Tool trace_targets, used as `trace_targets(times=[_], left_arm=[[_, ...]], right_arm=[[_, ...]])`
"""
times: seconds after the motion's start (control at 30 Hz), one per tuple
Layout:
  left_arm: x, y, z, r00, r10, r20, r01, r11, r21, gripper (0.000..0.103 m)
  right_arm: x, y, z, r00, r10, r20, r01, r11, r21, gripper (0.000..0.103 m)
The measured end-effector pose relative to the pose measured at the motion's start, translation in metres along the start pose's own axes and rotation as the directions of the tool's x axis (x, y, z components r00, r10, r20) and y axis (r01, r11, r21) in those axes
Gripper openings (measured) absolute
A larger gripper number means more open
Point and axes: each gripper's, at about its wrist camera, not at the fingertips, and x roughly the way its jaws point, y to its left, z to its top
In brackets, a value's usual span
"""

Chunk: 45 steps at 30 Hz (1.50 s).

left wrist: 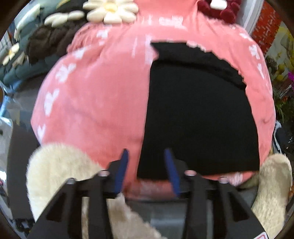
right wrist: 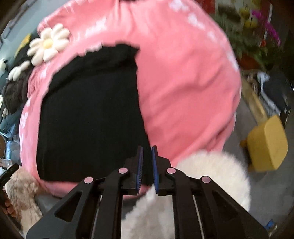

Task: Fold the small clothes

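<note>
Two handheld grippers point steeply down at a black garment [left wrist: 198,114] lying flat on a pink cushion [left wrist: 95,103] patterned with white shapes. You hold the left gripper [left wrist: 147,161] over the garment's near left corner, its blue pads parted with nothing between them: the cloth lies beyond the tips, and only the near edge of the cushion shows in the gap. That suggests the corner is let go so the fabric can rest where it lies. Your right gripper [right wrist: 147,158], seen in its own camera, hangs over the near right corner of the garment with its blue pads almost together, a thin slit between them; no cloth is visibly pinched there, so it reads as nearly clenched on nothing. The garment looks like a neat rectangle with a rumpled band along its far edge, likely a fold already laid. Cream fleece sleeves [left wrist: 55,165] frame both views at the bottom. White daisy-shaped cushions [left wrist: 110,11] sit past the pink one. A yellow stool [right wrist: 266,143] stands on the floor, well apart, in the right camera.
</note>
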Motion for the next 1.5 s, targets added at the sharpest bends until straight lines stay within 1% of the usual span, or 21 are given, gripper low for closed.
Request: trace_targets(times=[0.13, 0.3, 0.43, 0.6, 0.67, 0.7, 0.77, 0.8, 0.83, 0.9, 0.97, 1.0, 1.07, 1.1, 1.17, 1.23, 1.27, 1.3, 1.33, 1.43, 1.5], left_arm=[[0.009, -0.023, 0.044, 0.998, -0.005, 0.067, 0.001, 0.998, 0.062, 0.049], [0.042, -0.055, 0.115, 0.993, -0.034, 0.113, 0.027, 0.997, 0.067, 0.05], [0.08, -0.074, 0.174, 0.993, -0.046, 0.112, 0.038, 0.997, 0.066, 0.05], [0.134, -0.101, 0.229, 0.993, -0.072, 0.094, 0.059, 0.99, 0.126, 0.05], [0.162, -0.103, 0.238, 0.997, -0.036, 0.071, 0.025, 0.989, 0.147, 0.05], [0.187, -0.099, 0.241, 0.999, 0.012, 0.031, -0.017, 0.989, 0.149, 0.05], [0.219, -0.083, 0.241, 0.998, 0.058, -0.032, -0.054, 0.991, 0.123, 0.053], [0.228, -0.067, 0.238, 1.0, 0.016, -0.026, -0.014, 0.996, 0.09, 0.06], [0.227, -0.059, 0.236, 1.0, -0.008, 0.003, 0.008, 0.996, 0.087, 0.062], [0.225, -0.058, 0.235, 1.0, 0.003, 0.014, -0.005, 0.989, 0.145, 0.062], [0.224, -0.057, 0.235, 0.999, 0.026, 0.028, -0.03, 0.987, 0.158, 0.062], [0.225, -0.056, 0.234, 0.999, 0.025, 0.035, -0.03, 0.988, 0.151, 0.063], [0.227, -0.055, 0.231, 0.997, 0.051, 0.054, -0.059, 0.987, 0.146, 0.072], [0.228, -0.053, 0.23, 0.997, 0.049, 0.054, -0.056, 0.99, 0.133, 0.073], [0.229, -0.046, 0.231, 0.999, 0.022, 0.038, -0.025, 0.996, 0.083, 0.073], [0.229, -0.043, 0.233, 1.0, 0.005, 0.027, -0.007, 0.998, 0.06, 0.073], [0.229, -0.043, 0.233, 1.0, 0.007, 0.028, -0.009, 0.998, 0.063, 0.073], [0.228, -0.046, 0.233, 0.999, 0.017, 0.031, -0.019, 0.997, 0.077, 0.073], [0.227, -0.048, 0.232, 0.999, 0.029, 0.035, -0.032, 0.995, 0.09, 0.073], [0.222, -0.055, 0.23, 0.998, 0.06, 0.028, -0.063, 0.992, 0.109, 0.071], [0.217, -0.059, 0.226, 0.998, 0.068, 0.017, -0.07, 0.991, 0.114, 0.07]], right_arm=[[0.01, 0.021, 0.038, 0.997, 0.075, 0.036, -0.074, 0.997, -0.036, 0.01], [0.051, 0.071, 0.089, 0.992, 0.104, 0.067, -0.093, 0.984, -0.15, 0.01], [0.088, 0.108, 0.138, 0.992, 0.087, 0.096, -0.064, 0.975, -0.214, 0.01], [0.132, 0.124, 0.184, 0.991, 0.091, 0.097, -0.072, 0.979, -0.19, 0.01], [0.15, 0.129, 0.199, 0.992, 0.078, 0.102, -0.058, 0.981, -0.185, 0.01], [0.157, 0.13, 0.205, 0.992, 0.082, 0.097, -0.063, 0.981, -0.181, 0.01], [0.174, 0.129, 0.214, 0.991, 0.1, 0.083, -0.084, 0.981, -0.175, 0.01], [0.18, 0.127, 0.218, 0.992, 0.098, 0.081, -0.083, 0.982, -0.171, 0.01], [0.188, 0.123, 0.221, 0.993, 0.086, 0.081, -0.072, 0.984, -0.165, 0.01], [0.2, 0.112, 0.228, 0.994, 0.057, 0.093, -0.045, 0.99, -0.13, 0.01], [0.21, 0.106, 0.231, 0.993, 0.071, 0.097, -0.06, 0.992, -0.11, 0.01], [0.223, 0.105, 0.231, 0.996, 0.055, 0.071, -0.046, 0.991, -0.127, 0.01], [0.256, 0.093, 0.23, 0.999, 0.001, -0.044, -0.006, 0.993, -0.117, 0.007], [0.253, 0.085, 0.232, 1.0, 0.023, -0.014, -0.024, 0.997, -0.073, 0.006], [0.238, 0.08, 0.237, 1.0, -0.015, 0.01, 0.016, 1.0, -0.027, 0.011], [0.227, 0.08, 0.236, 0.998, 0.04, 0.042, -0.039, 0.999, -0.023, 0.012], [0.231, 0.084, 0.233, 1.0, 0.0, 0.031, 0.002, 0.997, -0.073, 0.01], [0.242, 0.084, 0.229, 0.998, -0.056, -0.015, 0.054, 0.992, -0.112, 0.01], [0.248, 0.081, 0.225, 0.997, -0.061, -0.037, 0.056, 0.992, -0.116, 0.009], [0.218, 0.075, 0.22, 1.0, 0.008, 0.006, -0.007, 0.999, -0.041, 0.012], [0.193, 0.08, 0.206, 0.997, 0.07, 0.039, -0.068, 0.997, -0.042, 0.012]])
